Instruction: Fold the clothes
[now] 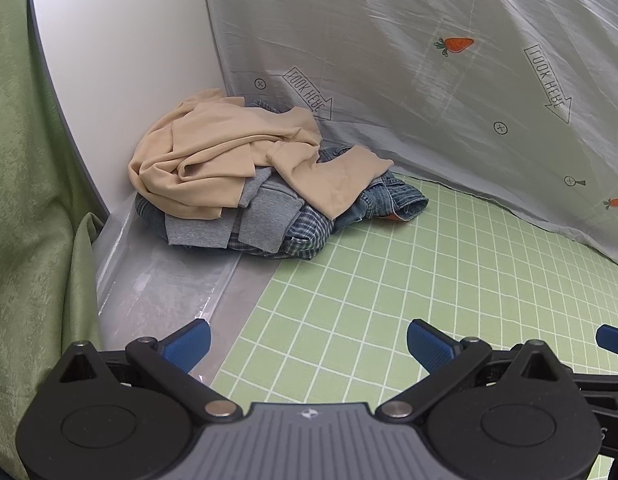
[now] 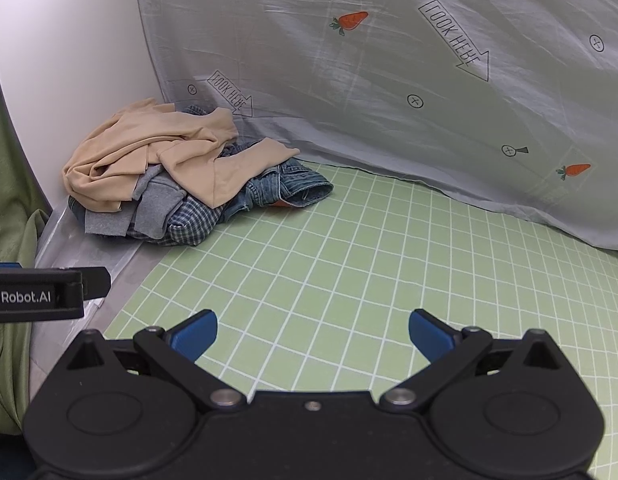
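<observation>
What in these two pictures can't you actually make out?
- Pile: both views show only its top; the beige top covers most of the jeans, so the garment count is unclear.
- Orange scrap: mostly tucked under the jeans.
- Right gripper: in the left view only a blue fingertip shows, cut by the edge.
- Behind the grey sheet: hidden.
</observation>
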{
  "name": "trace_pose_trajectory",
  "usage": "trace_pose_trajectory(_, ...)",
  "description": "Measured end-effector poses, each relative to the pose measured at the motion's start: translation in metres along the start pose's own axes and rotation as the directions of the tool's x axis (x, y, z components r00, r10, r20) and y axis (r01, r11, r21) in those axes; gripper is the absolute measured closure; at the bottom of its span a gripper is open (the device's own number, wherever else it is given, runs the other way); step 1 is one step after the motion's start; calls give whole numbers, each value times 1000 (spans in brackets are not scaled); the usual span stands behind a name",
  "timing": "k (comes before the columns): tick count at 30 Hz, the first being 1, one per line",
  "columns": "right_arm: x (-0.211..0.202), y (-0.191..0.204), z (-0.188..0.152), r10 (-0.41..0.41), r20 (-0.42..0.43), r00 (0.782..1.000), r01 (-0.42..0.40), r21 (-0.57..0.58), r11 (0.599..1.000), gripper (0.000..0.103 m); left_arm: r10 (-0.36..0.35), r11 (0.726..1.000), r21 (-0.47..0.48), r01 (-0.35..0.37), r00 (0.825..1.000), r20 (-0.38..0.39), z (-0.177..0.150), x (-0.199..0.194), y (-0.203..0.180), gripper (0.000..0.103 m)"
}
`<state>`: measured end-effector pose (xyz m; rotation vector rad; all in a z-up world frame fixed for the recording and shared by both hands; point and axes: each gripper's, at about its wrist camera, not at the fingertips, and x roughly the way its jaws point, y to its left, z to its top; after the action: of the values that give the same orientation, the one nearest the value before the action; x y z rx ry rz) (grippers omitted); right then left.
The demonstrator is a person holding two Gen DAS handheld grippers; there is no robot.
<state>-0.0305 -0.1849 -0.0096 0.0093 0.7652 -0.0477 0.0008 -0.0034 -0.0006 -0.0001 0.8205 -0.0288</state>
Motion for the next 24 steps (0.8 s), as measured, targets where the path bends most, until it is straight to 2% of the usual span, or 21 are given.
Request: trace_pose_trajectory(24,-3,-4,-2,8,2,1000,-8,12,1000,0,-3,1000,4,3,1000,2,-4,-4,1,0)
